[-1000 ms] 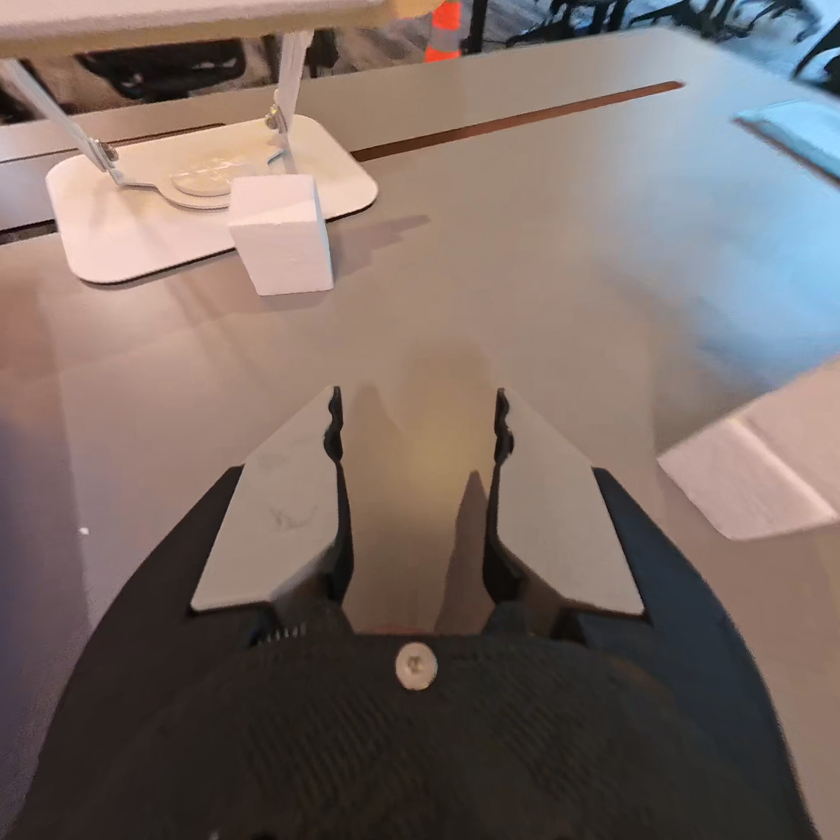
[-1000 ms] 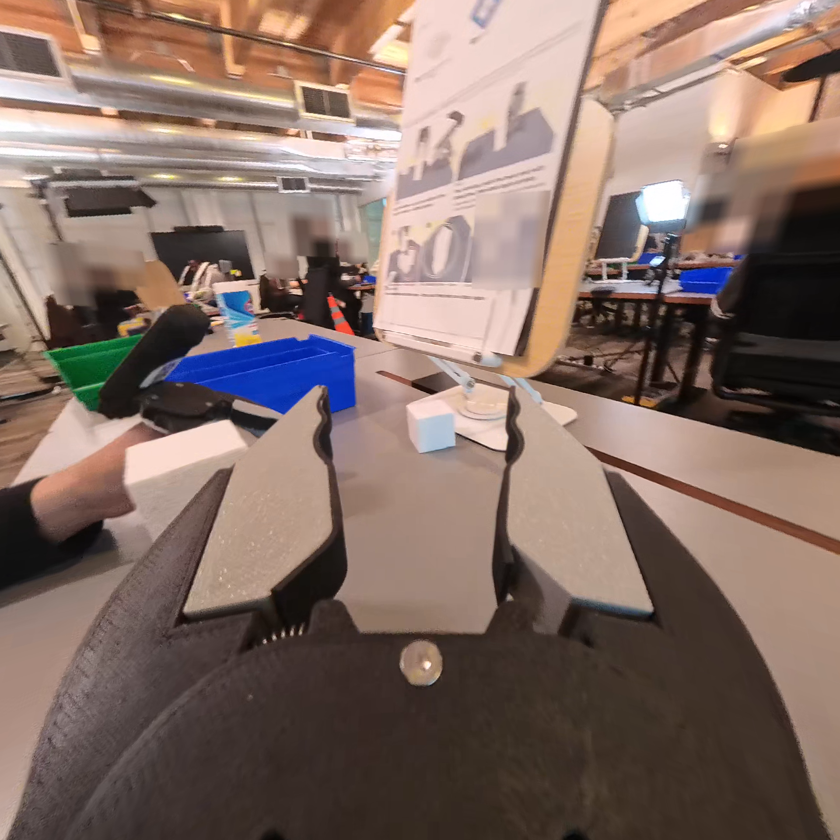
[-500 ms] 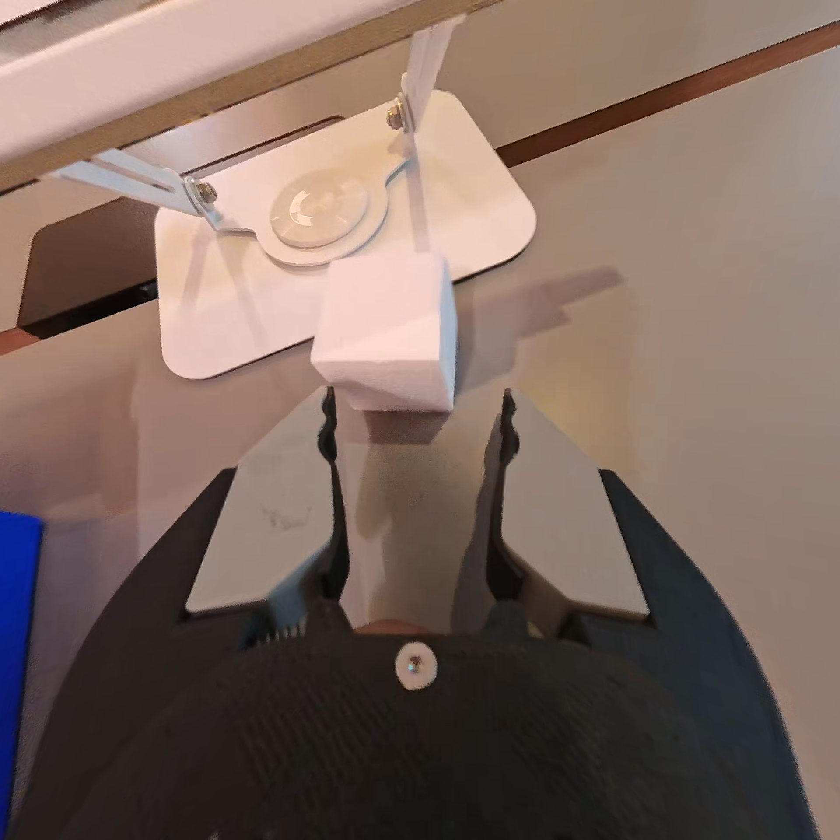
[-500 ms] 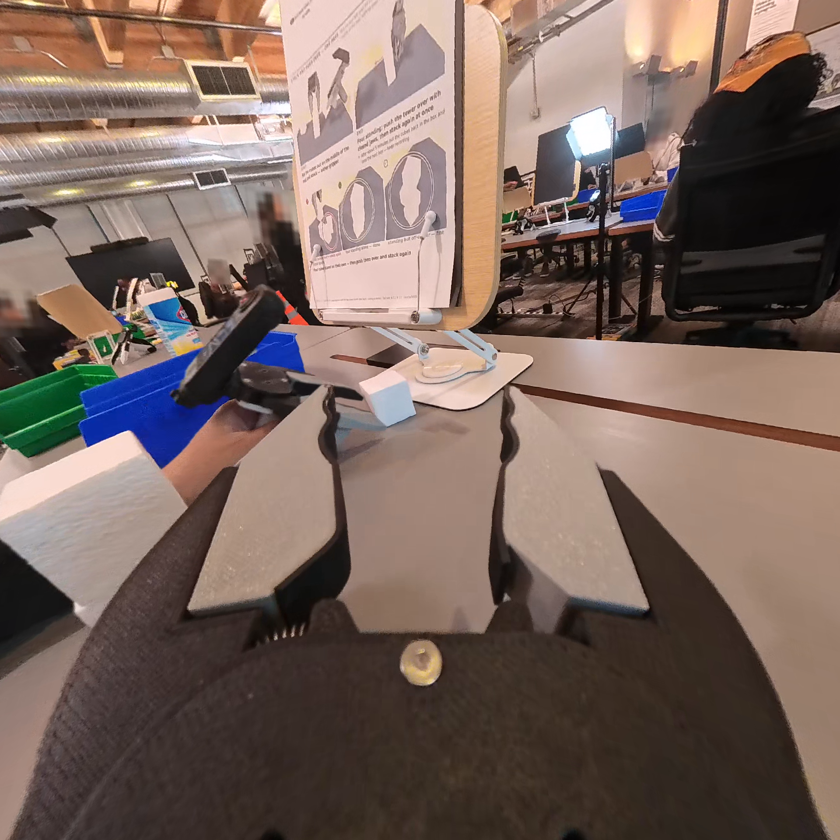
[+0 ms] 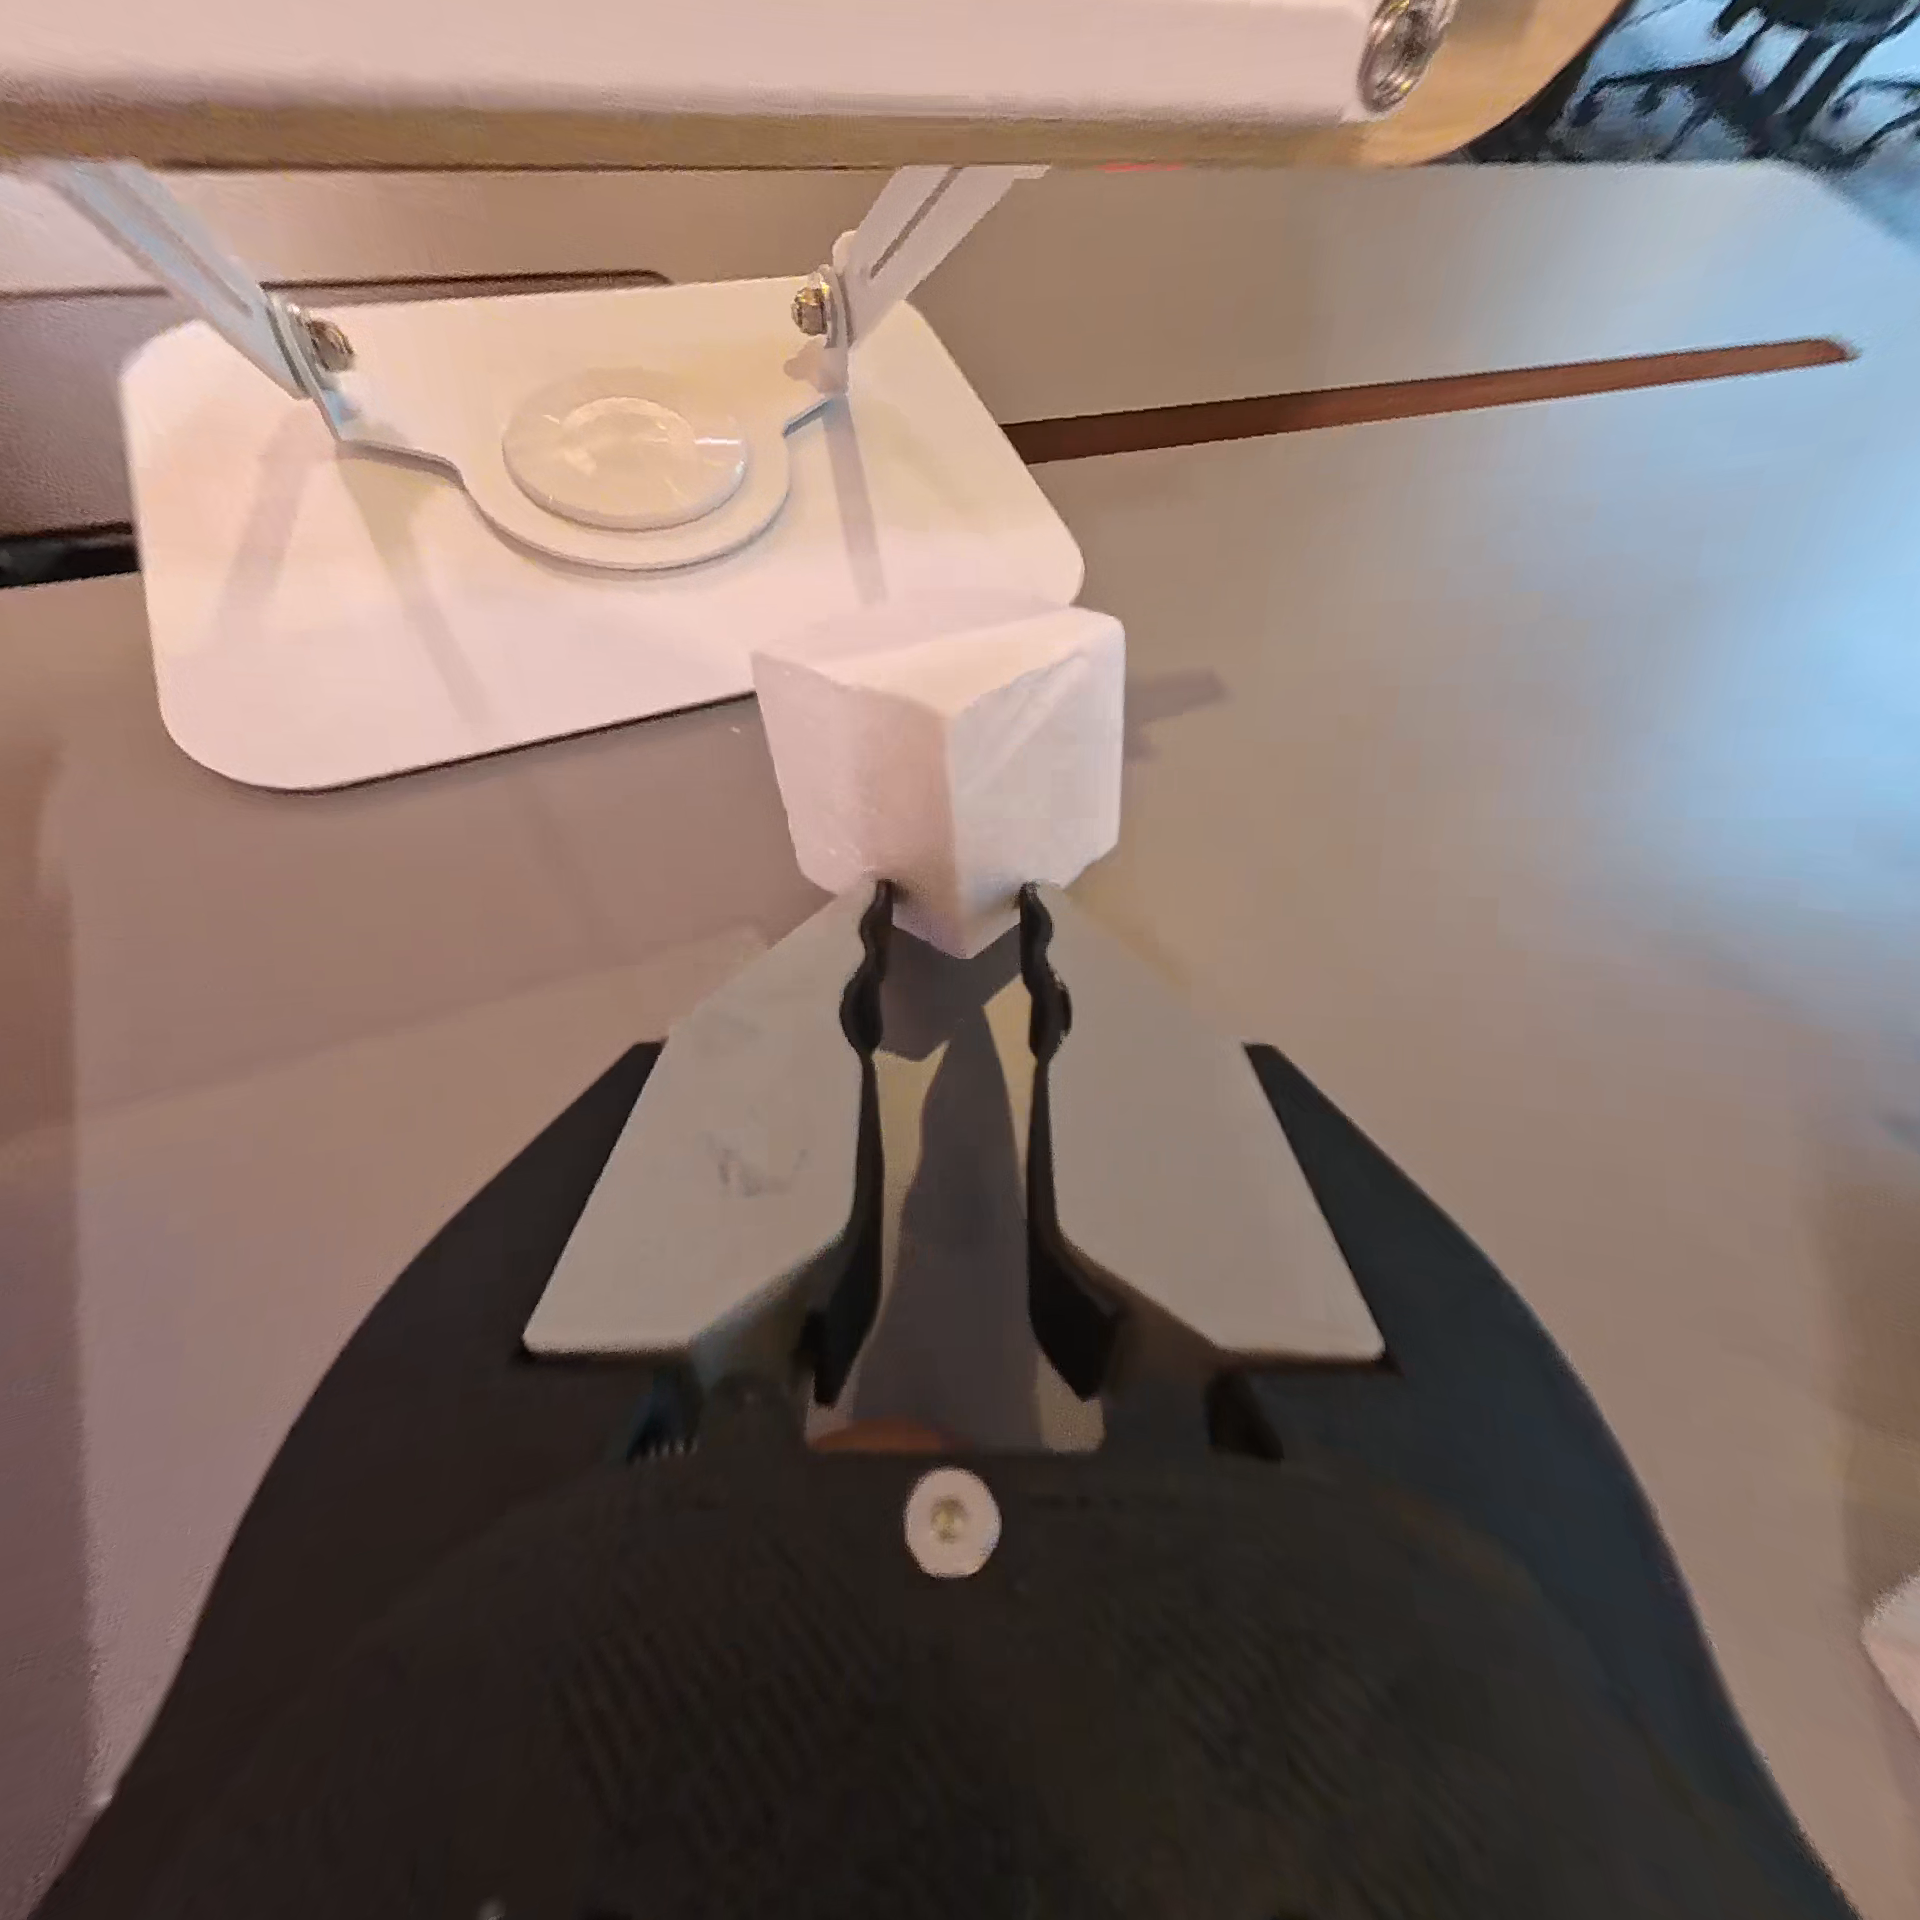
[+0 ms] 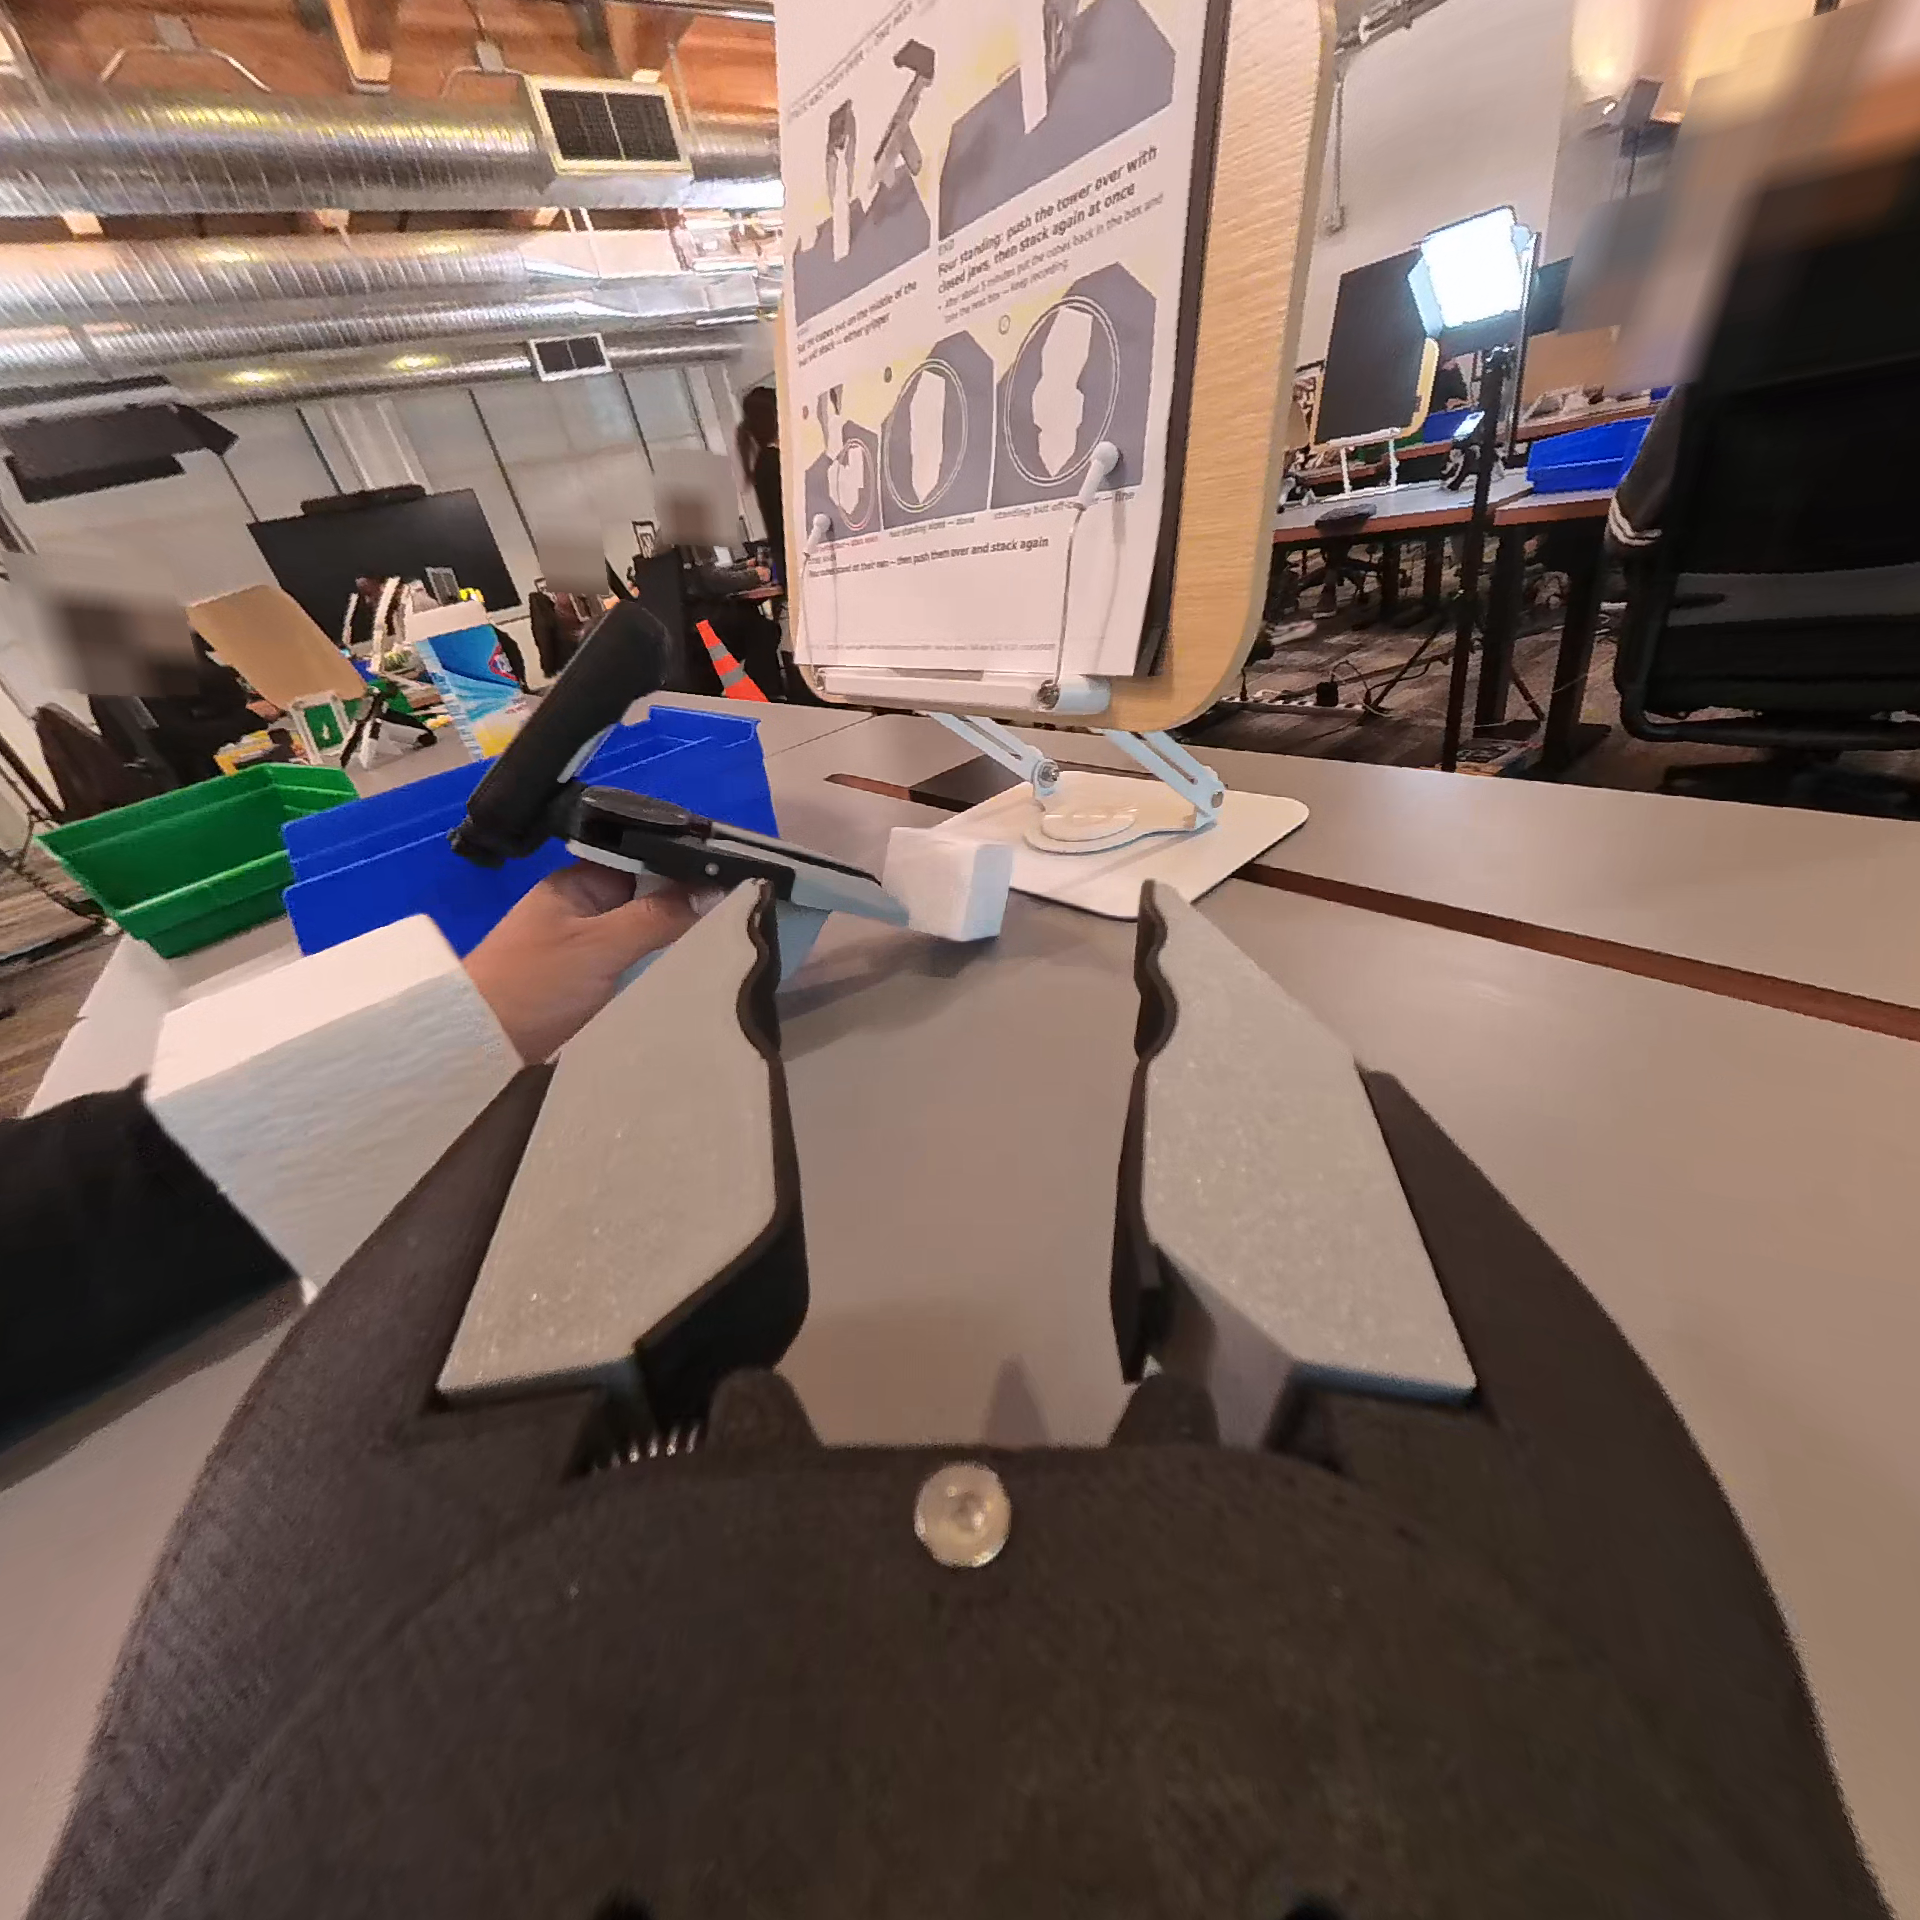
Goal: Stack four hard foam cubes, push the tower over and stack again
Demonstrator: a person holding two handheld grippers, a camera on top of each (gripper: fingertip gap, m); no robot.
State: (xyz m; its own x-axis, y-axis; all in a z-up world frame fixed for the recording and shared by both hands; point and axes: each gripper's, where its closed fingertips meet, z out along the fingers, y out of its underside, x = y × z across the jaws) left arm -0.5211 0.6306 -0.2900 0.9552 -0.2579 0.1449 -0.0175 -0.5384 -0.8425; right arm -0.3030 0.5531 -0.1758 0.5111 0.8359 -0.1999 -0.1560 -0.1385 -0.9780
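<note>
A white foam cube [image 5: 940, 774] is pinched by its near lower corner between the tips of my left gripper [image 5: 951, 920], tilted, in front of the stand's base. The right wrist view shows the same cube [image 6: 951, 883] held by the left gripper [image 6: 894, 904] a little above the grey table [image 6: 1455, 1091]. Another white foam cube [image 6: 312, 1070] sits at the left of the right wrist view, close beside the right gripper. My right gripper [image 6: 956, 945] is open and empty, over the table, pointing at the stand.
A document stand with a white base [image 5: 520, 582] and a wooden board [image 6: 1236, 416] rises behind the held cube. A blue bin [image 6: 416, 842] and a green bin [image 6: 177, 852] stand at the far left. A dark seam [image 6: 1558, 945] crosses the table. Some 25 cm of space lies between my two pairs of fingers.
My left gripper moved up to the cube by the stand, shut on its corner and lifted it, tilted. My right gripper stayed open and shifted little.
</note>
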